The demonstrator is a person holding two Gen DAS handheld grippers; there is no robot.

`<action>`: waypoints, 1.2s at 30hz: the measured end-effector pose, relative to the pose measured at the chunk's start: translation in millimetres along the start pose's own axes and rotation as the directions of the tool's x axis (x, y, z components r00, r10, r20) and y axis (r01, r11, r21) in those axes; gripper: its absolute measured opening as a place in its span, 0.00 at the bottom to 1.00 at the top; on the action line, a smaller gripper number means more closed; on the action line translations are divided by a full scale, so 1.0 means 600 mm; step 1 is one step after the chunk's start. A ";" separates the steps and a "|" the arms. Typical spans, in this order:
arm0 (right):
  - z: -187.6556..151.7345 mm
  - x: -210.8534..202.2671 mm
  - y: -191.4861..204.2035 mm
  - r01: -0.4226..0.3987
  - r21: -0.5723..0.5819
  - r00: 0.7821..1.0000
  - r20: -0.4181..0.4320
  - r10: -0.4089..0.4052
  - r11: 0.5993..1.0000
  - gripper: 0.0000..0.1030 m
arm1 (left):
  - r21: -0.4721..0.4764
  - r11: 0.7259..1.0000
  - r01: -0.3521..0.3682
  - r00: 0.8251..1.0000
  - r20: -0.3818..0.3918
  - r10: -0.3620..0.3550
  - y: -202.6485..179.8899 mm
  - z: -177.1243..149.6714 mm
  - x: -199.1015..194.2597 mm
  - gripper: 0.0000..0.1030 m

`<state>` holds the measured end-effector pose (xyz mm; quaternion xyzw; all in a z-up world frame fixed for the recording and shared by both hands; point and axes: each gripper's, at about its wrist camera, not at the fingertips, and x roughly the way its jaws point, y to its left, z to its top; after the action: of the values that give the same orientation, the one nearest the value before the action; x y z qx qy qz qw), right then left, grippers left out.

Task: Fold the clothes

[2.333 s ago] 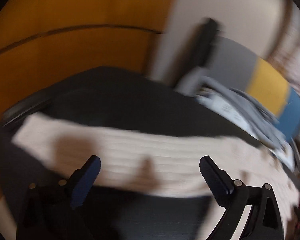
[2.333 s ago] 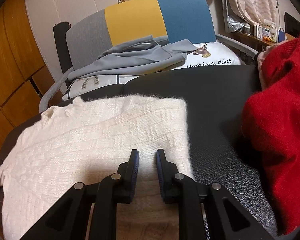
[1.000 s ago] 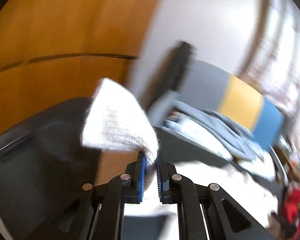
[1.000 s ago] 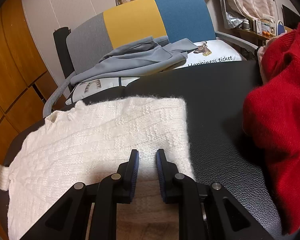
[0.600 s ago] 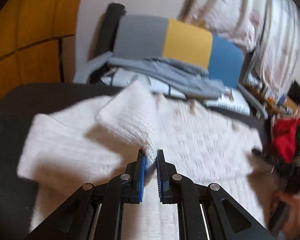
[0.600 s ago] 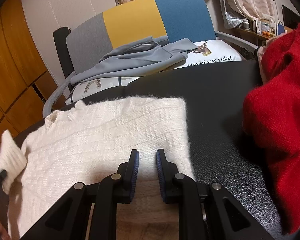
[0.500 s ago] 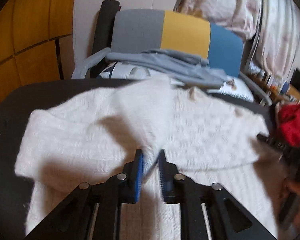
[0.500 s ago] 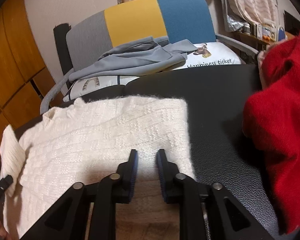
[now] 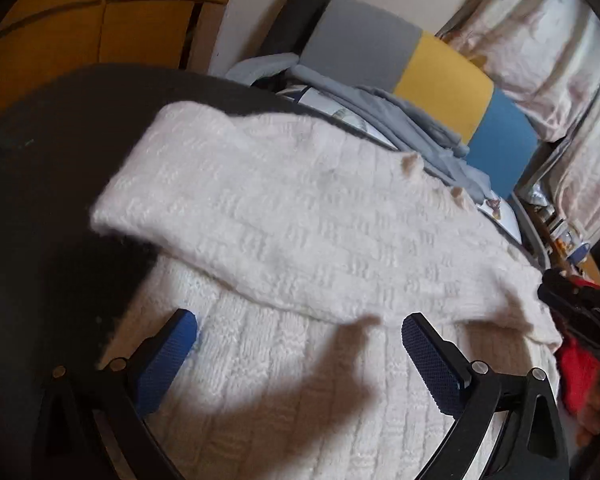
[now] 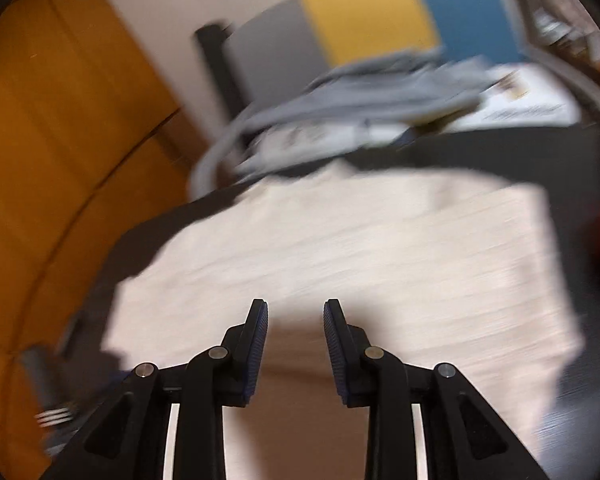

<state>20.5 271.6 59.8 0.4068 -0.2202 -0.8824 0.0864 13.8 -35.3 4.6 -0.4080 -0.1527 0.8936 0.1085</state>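
Note:
A cream knit sweater (image 9: 320, 240) lies on a black padded surface (image 9: 52, 168). Its left sleeve is folded across the body. My left gripper (image 9: 298, 336) is wide open just above the sweater's body, holding nothing. In the blurred right wrist view the same sweater (image 10: 360, 248) fills the middle. My right gripper (image 10: 295, 320) hovers over its near edge with its jaws partly open and nothing between them.
A chair with a grey, yellow and blue back (image 9: 420, 64) stands behind the surface, with grey clothes (image 9: 400, 116) on its seat. A red garment (image 9: 580, 372) lies at the right. Orange wooden panels (image 10: 52, 140) are on the left.
My left gripper carried the sleeve over the sweater's body, let it go and opened wide. My right gripper opened off the sweater's edge and moved, blurring its view.

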 end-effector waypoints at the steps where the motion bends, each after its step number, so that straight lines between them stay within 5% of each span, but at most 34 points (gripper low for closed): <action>1: 0.000 0.014 0.007 -0.001 0.003 1.000 -0.030 0.001 1.000 0.29 | 0.009 1.000 0.001 1.000 0.005 -0.001 -0.003 -0.002 -0.002 1.00; 8: -0.010 0.098 0.009 -0.093 0.160 0.981 -0.152 0.117 0.983 0.29 | 0.083 0.994 -0.075 0.996 -0.031 0.078 -0.026 -0.012 0.008 1.00; 13: -0.014 0.120 0.047 -0.036 0.054 0.986 -0.160 0.044 0.998 0.17 | 0.115 0.988 -0.100 0.993 -0.048 0.106 -0.038 -0.011 0.015 1.00; 17: -0.002 0.098 0.062 -0.045 0.025 0.993 -0.103 0.048 0.999 0.12 | 0.123 0.988 -0.097 0.993 -0.053 0.104 -0.039 -0.008 0.008 1.00; 24: 0.060 0.001 0.082 -0.024 -0.059 0.995 0.092 0.029 0.998 0.10 | 0.121 0.992 0.034 0.997 -0.080 -0.025 -0.058 -0.002 -0.013 1.00; 28: 0.081 -0.034 0.069 -0.024 -0.056 0.990 0.136 0.032 0.998 0.04 | 0.143 0.988 -0.055 0.997 -0.039 0.061 -0.062 0.041 0.006 1.00; 33: 0.089 -0.053 0.035 -0.042 -0.023 0.991 0.123 0.045 0.999 0.02 | 0.221 0.950 -0.221 0.972 -0.031 0.233 -0.053 0.089 0.050 0.92; 36: 0.094 -0.064 0.014 -0.053 -0.004 0.992 0.115 0.053 0.999 0.03 | 0.193 0.967 -0.168 0.983 -0.045 0.180 -0.038 0.086 0.036 0.92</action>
<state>2.8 294.7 122.1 0.3494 -0.2351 -0.9018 0.0970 -37.8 -16.7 30.1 -0.4351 -0.0274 0.8970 0.0725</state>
